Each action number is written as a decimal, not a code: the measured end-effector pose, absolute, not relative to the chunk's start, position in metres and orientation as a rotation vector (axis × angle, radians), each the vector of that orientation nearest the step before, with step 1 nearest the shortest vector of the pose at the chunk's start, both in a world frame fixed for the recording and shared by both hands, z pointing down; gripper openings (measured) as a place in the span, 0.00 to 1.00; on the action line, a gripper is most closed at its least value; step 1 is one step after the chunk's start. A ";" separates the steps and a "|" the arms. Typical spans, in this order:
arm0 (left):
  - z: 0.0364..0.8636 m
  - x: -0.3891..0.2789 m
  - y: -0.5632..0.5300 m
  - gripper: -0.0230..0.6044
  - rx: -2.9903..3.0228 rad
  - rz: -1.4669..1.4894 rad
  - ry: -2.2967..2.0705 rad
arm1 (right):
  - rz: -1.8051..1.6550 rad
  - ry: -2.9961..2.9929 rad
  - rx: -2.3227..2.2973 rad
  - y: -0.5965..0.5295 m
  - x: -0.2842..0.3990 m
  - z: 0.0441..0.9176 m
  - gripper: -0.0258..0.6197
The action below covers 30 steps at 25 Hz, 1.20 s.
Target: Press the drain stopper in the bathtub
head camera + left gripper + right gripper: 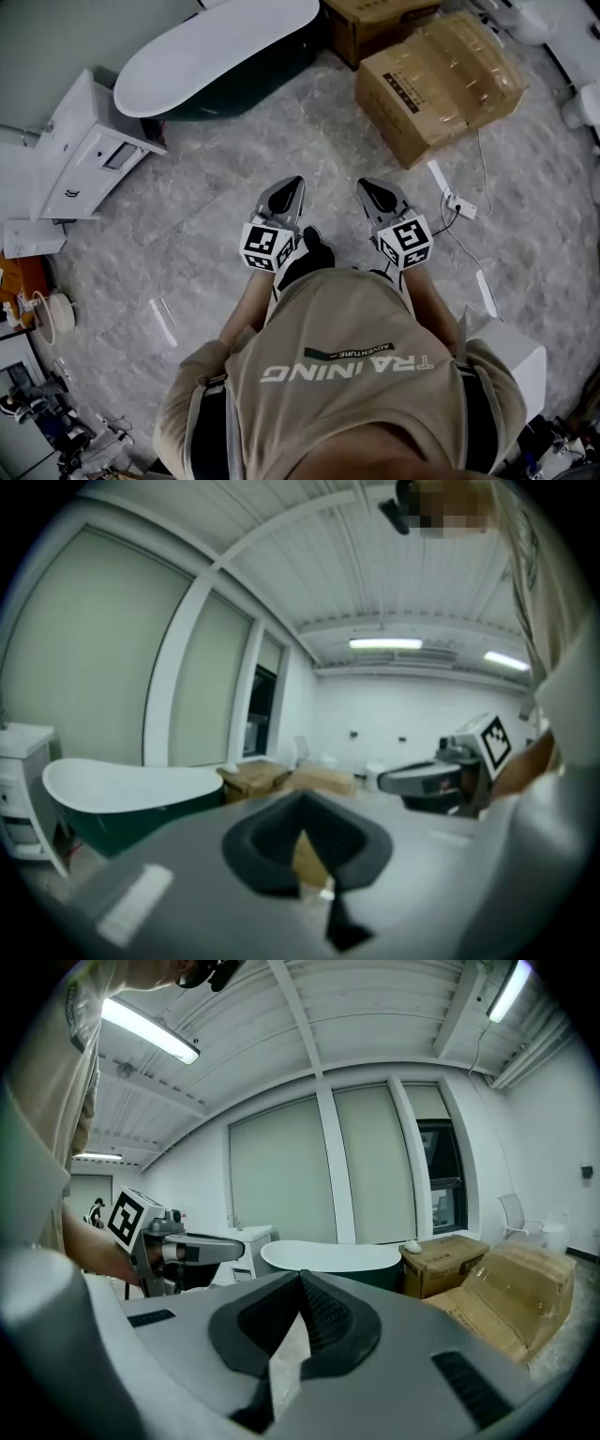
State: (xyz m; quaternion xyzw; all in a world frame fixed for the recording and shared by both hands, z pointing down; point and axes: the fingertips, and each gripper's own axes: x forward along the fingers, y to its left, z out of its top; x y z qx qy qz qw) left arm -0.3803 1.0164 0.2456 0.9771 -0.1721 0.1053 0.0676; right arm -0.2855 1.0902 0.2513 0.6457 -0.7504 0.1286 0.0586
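Observation:
The bathtub (216, 47), white inside and dark green outside, stands on the floor at the far left, well away from both grippers. It also shows in the left gripper view (131, 785) and the right gripper view (333, 1255). Its drain stopper is hidden in every view. My left gripper (290, 184) and right gripper (368, 187) are held side by side at waist height above the marble floor. Both are shut with nothing between the jaws. The left gripper's own tips (302, 803) and the right gripper's own tips (302, 1281) each meet at a point.
Two cardboard boxes (441, 84) (375, 23) lie to the right of the tub. A white cabinet (84, 150) stands at the left. A power strip with its cable (459, 204) lies on the floor at the right, and a white box (511, 361) sits close by my right side.

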 end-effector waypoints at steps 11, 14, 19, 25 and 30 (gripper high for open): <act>0.259 -0.386 0.874 0.04 2.959 0.402 -0.442 | 0.468 -2.194 2.066 0.955 -0.286 0.247 0.05; 0.267 -0.385 0.853 0.04 2.931 0.406 -0.448 | 0.493 -2.176 2.039 0.935 -0.283 0.255 0.05; 0.289 -0.374 0.821 0.04 2.852 0.415 -0.493 | 0.531 -2.189 1.964 0.893 -0.271 0.273 0.05; 0.297 -0.334 0.770 0.04 2.848 0.456 -0.551 | 0.576 -2.257 1.923 0.835 -0.229 0.292 0.05; 0.286 -0.285 0.705 0.04 2.866 0.508 -0.616 | 0.537 -2.298 1.867 0.768 -0.172 0.287 0.05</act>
